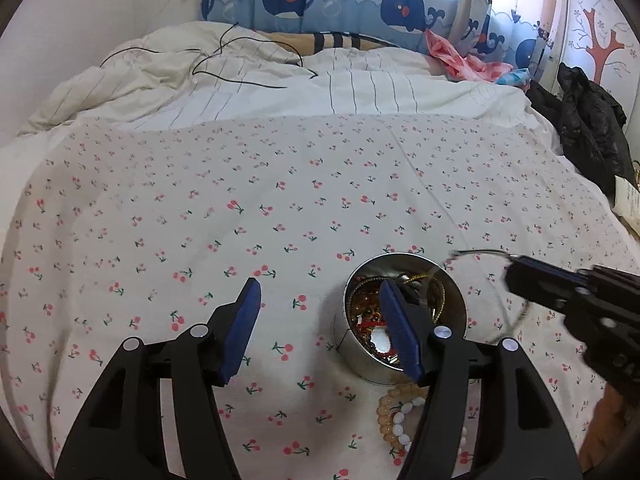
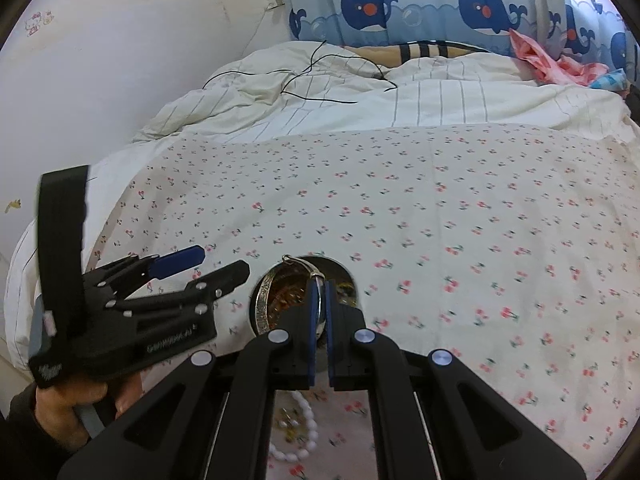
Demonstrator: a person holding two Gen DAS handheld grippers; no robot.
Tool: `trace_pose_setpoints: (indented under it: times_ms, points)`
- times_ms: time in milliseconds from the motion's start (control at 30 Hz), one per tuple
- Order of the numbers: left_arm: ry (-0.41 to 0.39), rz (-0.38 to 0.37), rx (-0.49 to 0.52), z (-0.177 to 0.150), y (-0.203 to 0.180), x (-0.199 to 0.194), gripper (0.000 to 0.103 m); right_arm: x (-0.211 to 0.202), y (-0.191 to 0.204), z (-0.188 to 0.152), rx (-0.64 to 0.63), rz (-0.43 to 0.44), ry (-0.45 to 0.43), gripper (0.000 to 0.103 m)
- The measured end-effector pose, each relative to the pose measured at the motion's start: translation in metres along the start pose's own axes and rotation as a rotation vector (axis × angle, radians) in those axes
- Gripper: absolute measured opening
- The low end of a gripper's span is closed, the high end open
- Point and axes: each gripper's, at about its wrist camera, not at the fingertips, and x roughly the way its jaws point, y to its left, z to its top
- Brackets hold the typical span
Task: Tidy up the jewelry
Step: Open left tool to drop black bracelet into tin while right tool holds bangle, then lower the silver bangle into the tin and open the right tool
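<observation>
Your left gripper [image 1: 316, 316] hangs with its blue pads spread wide and nothing between them. Its right finger crosses in front of the round tin [image 1: 404, 316], so the tongs sit beside and partly over the tin rather than around it, probably left apart to be free for the next piece.

Your right gripper [image 2: 320, 312] is pressed together on a thin silver bangle [image 2: 266, 300]. In the right wrist view the pads pinch the ring's edge just above the tin's mouth. The loop arcs out to the left and hangs over the tin [image 2: 340, 280]. In the left wrist view the same gripper [image 1: 516, 276] comes in from the right, blurred, with the ring [image 1: 480, 254] showing as a faint wire arc just right of the tin. An edge pinch suits a flat hoop, since it lets the ring drop cleanly once you let go.

The tin stands on the cherry-print sheet [image 1: 280, 200], already holding a tangle of gold chains and red beads. That looks like the collecting spot. Nearer to you, a cream bead bracelet [image 1: 390, 404] and a white bead strand [image 1: 400, 426] lie on the sheet, apparently waiting their turn.

The bangle seems nearly ready to go in, though whether it clears the rim you cannot tell from the blur.
</observation>
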Motion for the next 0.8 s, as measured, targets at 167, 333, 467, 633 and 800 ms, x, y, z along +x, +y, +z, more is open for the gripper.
trace_pose_setpoints:
  times_ms: [167,333,467,633,800]
  points:
    - [-0.033,0.022,0.019,0.002,0.001,-0.008,0.064,0.014,0.009,0.005,0.005,0.008,0.002,0.005]
    - [-0.048,0.019,0.014,0.003,0.004,-0.015,0.066,0.024,0.012,0.004,0.001,0.004,0.021,0.005]
    - [-0.058,0.023,0.016,0.003,0.004,-0.018,0.067,0.028,0.012,0.002,0.005,0.000,0.026,0.005]
    - [-0.066,0.035,0.033,0.003,0.000,-0.019,0.068,0.031,0.012,0.001,0.005,-0.003,0.030,0.005]
    - [-0.075,0.048,0.055,0.002,-0.004,-0.021,0.068,0.033,0.011,0.001,0.008,-0.002,0.033,0.005]
